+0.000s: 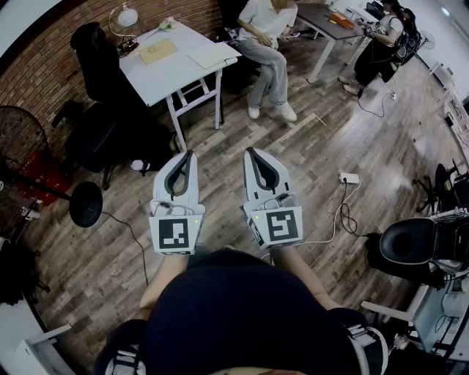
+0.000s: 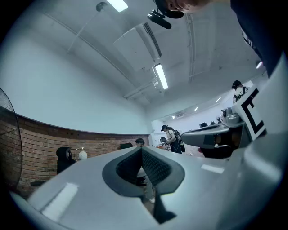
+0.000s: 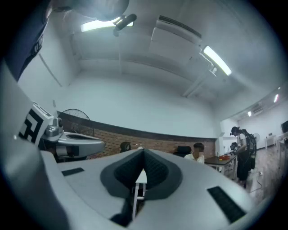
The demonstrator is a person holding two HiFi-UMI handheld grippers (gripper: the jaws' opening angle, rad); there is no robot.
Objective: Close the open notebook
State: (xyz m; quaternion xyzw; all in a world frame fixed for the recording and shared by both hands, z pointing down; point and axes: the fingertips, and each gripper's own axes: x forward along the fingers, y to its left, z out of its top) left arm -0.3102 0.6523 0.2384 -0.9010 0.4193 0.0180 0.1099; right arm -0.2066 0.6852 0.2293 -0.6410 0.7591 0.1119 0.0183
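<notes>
A pale open notebook lies near the right corner of a white table, far ahead of me in the head view. A tan pad lies beside it. My left gripper and right gripper hang side by side over the wooden floor, well short of the table. Both point forward with their jaws together and nothing between them. In the left gripper view the left gripper shows its pads meeting. The right gripper shows the same in the right gripper view, with a white table leg seen past it.
A desk lamp stands at the table's back. A black office chair sits left of it, and a seated person right of it. A fan, a power strip with cable and another black chair ring the floor.
</notes>
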